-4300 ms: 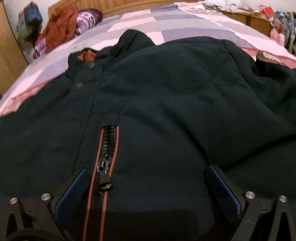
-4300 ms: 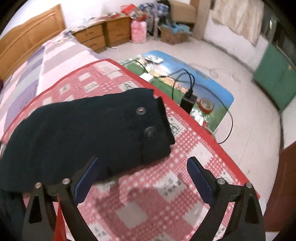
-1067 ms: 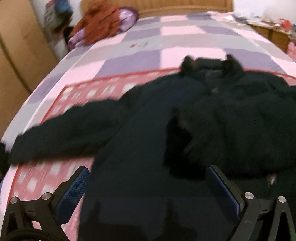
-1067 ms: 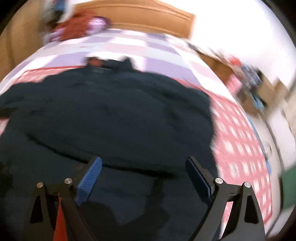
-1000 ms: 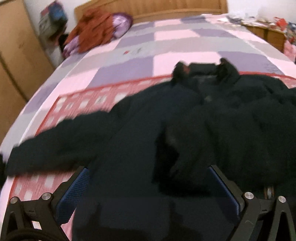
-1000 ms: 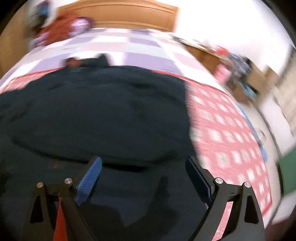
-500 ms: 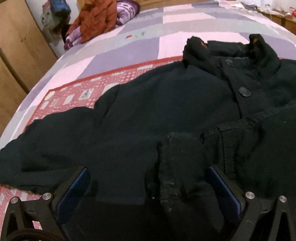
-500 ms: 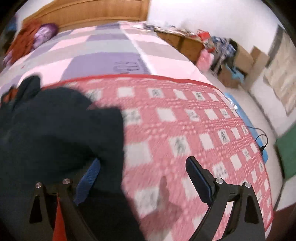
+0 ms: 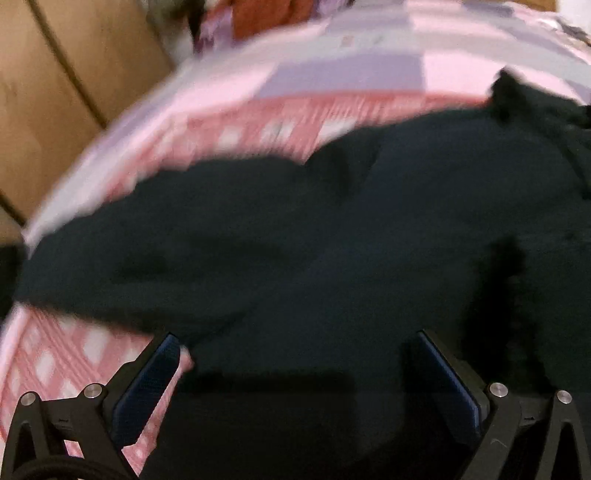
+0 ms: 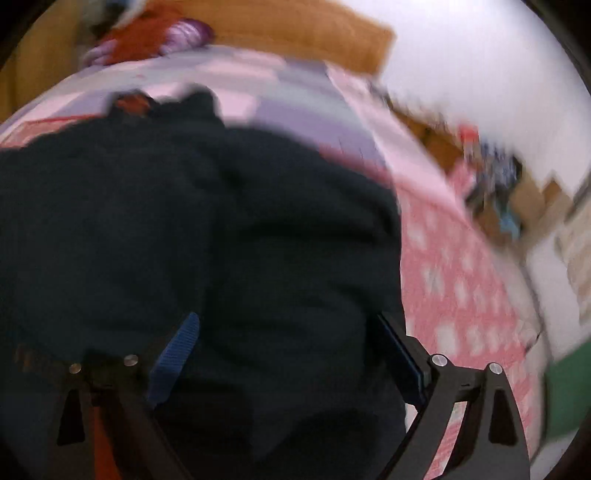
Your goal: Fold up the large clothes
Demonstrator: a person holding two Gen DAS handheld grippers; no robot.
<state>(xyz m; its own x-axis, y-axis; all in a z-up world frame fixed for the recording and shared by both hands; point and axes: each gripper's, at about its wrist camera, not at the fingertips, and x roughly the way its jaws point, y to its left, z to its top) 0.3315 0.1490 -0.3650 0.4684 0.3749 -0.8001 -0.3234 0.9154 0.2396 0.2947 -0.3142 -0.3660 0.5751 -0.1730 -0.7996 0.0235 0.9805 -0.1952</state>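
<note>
— So, how do the claws stand?
— Both are wide apart and grip nothing. The left claw (image 9: 295,373) hangs over the near part of the dark navy jacket (image 9: 332,258), with its left blue pad (image 9: 147,380) at the jacket's edge over the red checked blanket (image 9: 55,354). The right claw (image 10: 288,354) has just been opening further; jacket cloth shows between its pads, but they do not press on it.
— And where is the jacket?
— Spread on the bed, across the checked blanket, collar (image 10: 166,103) at the far end. One sleeve (image 9: 129,251) stretches out to the left. On the right side the blanket (image 10: 461,288) lies bare beside the jacket's edge.
— What is farther out?
— Beyond the collar comes a pink and purple patchwork bedspread (image 9: 351,70), then a wooden headboard (image 10: 295,33) with a heap of orange and purple clothes (image 10: 147,37) at the far left. Both views are blurred.
</note>
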